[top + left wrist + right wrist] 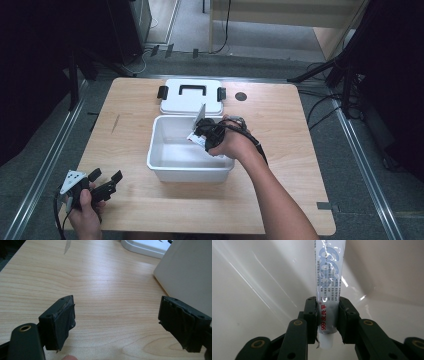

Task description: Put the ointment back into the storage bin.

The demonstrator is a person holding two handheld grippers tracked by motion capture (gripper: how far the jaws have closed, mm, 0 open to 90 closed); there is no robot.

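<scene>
The bin [170, 167] sits mid-table [280, 190], its lid [191, 102] lying just behind it (touching, apparently).

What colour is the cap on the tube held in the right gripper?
White: the tube's cap sits below the silver, blue-printed ointment tube, clearest in the right gripper view.

Your right hand [235, 145] hides the right gripper [327, 315]; the tube's [328, 285] top runs off-frame, its small print unreadable.
</scene>
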